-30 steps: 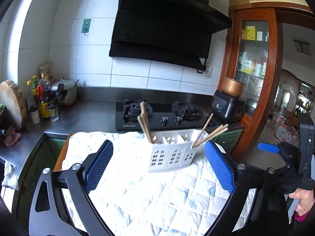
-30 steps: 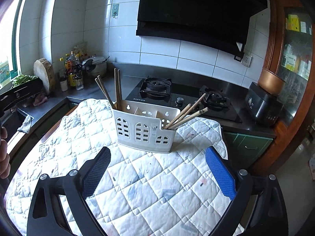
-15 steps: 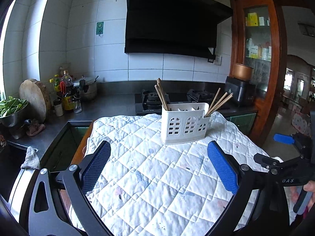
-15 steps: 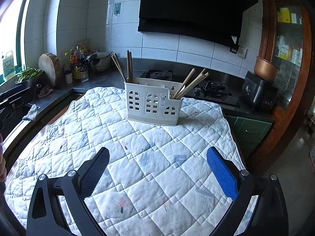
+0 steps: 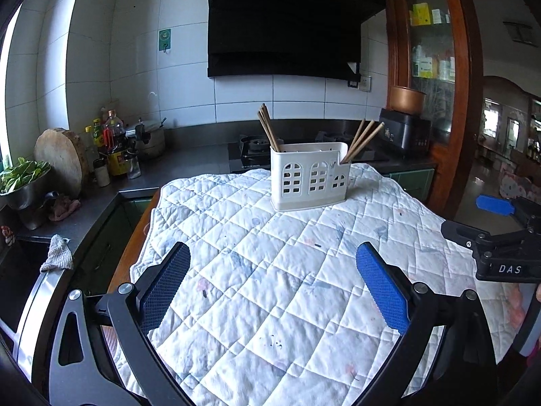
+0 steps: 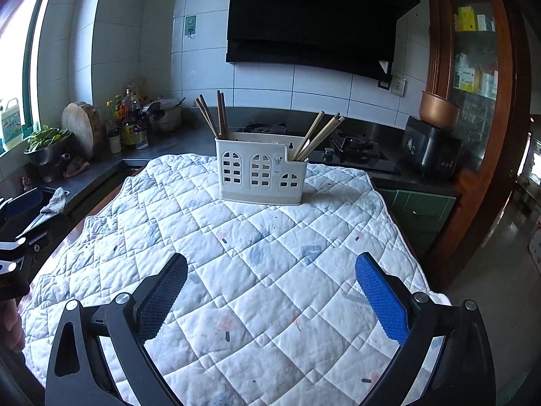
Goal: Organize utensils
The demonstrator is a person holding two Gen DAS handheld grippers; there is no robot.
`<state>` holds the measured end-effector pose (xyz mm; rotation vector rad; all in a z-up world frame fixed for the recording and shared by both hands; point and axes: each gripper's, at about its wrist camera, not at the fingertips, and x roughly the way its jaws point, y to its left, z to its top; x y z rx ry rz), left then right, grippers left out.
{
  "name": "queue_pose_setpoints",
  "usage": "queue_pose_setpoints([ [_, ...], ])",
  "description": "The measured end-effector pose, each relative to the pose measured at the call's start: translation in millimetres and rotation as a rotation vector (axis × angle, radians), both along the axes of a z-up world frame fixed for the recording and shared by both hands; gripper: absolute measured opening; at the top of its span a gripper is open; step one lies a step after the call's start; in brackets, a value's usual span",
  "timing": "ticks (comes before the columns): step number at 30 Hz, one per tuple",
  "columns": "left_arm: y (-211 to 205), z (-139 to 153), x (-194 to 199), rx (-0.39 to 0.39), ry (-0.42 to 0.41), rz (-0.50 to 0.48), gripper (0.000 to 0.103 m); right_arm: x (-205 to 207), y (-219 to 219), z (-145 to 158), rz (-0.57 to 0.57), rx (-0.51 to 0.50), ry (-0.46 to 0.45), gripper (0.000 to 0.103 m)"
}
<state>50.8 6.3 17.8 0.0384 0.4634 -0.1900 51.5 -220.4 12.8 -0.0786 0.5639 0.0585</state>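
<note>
i have both grippers pulled wide apart and empty over the quilted cloth (image 5: 270,287). the left gripper (image 5: 273,284) hangs above the near half of the cloth, its blue pads (image 5: 382,291) well short of the caddy. the right gripper (image 6: 270,291) sits the same way, jaws spread, nothing between them. i can see part of the right gripper at the right edge of the left wrist view, beside the cloth's edge.

the white utensil caddy (image 5: 309,179) stands upright on the far side of the cloth, close to the gas hob (image 6: 351,150) behind it. one bunch of wooden chopsticks (image 5: 267,128) stands in its left end compartment, leaning left. a second bunch of chopsticks (image 5: 363,140) sits in the lower right end compartment, leaning out to the right. the middle compartment looks empty from here, though i cannot see down into it.
</note>
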Motion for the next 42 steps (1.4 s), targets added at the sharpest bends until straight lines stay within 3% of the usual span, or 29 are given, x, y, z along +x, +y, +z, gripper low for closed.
queue_pose_setpoints([
  [31, 8.5, -17.0, 6.2, -0.075, 0.065, -0.004, 0.098, -1.8, 0.4, -10.4, 0.027, 0.035, 0.024, 0.096],
  [42, 5.9, -19.3, 5.3, -0.067, 0.070, -0.004, 0.098, -2.0, 2.7, -10.2, 0.029, 0.039, 0.023, 0.096],
])
